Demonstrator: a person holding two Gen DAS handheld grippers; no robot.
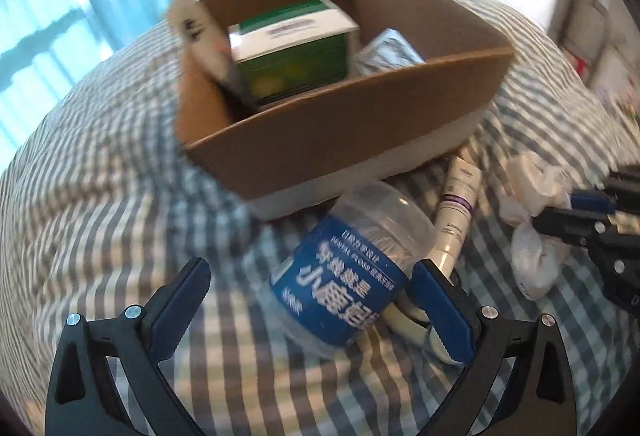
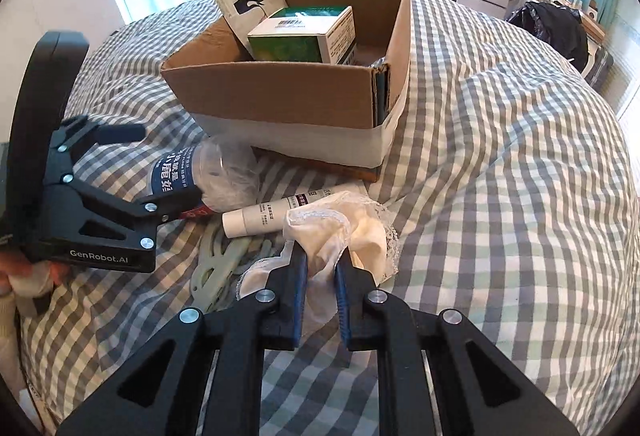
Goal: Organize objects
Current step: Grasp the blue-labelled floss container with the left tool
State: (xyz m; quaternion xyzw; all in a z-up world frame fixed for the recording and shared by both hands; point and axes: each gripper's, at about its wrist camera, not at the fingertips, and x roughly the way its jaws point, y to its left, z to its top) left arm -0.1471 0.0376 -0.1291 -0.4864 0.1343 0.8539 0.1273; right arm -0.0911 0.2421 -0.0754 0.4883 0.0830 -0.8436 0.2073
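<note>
**Loose items on the bed, box partly filled**

A brown cardboard box with a white lower band sits open on the checked bedspread. Inside it a green and white carton lies tilted beside a brown paper bag that leans on the wall, with what may be a silvery pouch next to the carton. Just in front of the box lie a clear jar with a blue label on its side, a white tube, a pale green hanger and a crumpled white lace cloth.
</note>
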